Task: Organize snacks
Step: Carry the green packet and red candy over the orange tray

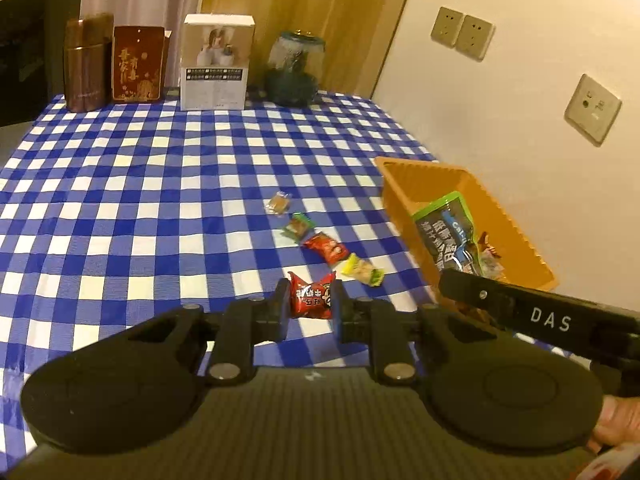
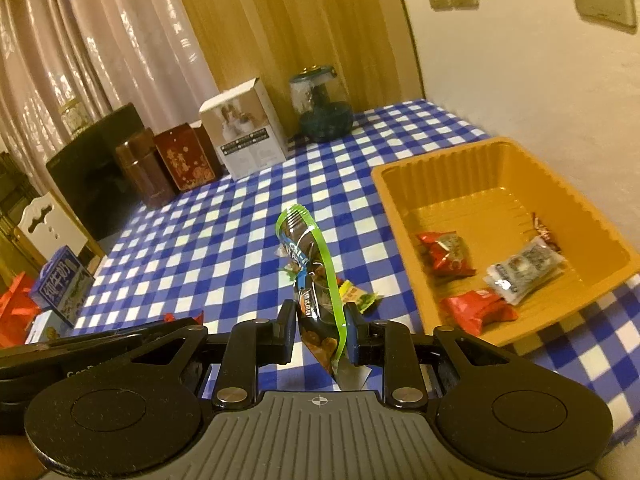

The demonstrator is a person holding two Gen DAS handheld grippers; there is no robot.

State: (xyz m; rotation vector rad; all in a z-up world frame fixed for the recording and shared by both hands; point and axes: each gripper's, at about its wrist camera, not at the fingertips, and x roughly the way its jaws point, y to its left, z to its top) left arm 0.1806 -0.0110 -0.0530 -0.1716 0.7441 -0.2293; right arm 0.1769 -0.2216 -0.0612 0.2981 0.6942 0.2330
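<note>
My left gripper (image 1: 311,309) is shut on a small red snack packet (image 1: 312,295), held just above the blue-checked tablecloth. My right gripper (image 2: 320,330) is shut on a dark, green-edged snack bag (image 2: 310,276), held upright beside the orange tray (image 2: 400,200). In the left wrist view the bag (image 1: 450,236) hangs over the orange tray (image 1: 516,224). Several packets lie in the tray, red (image 2: 478,308) and pale (image 2: 524,266) among them. Loose snacks lie in a row on the cloth: tan (image 1: 279,203), green (image 1: 298,226), red (image 1: 326,249), yellow (image 1: 362,270).
At the table's far edge stand brown canisters (image 1: 86,64), a red box (image 1: 138,65), a white carton (image 1: 216,68) and a glass jar (image 1: 294,70). A wall with sockets (image 1: 592,110) runs along the right. A milk carton (image 2: 60,280) sits off the table at the left.
</note>
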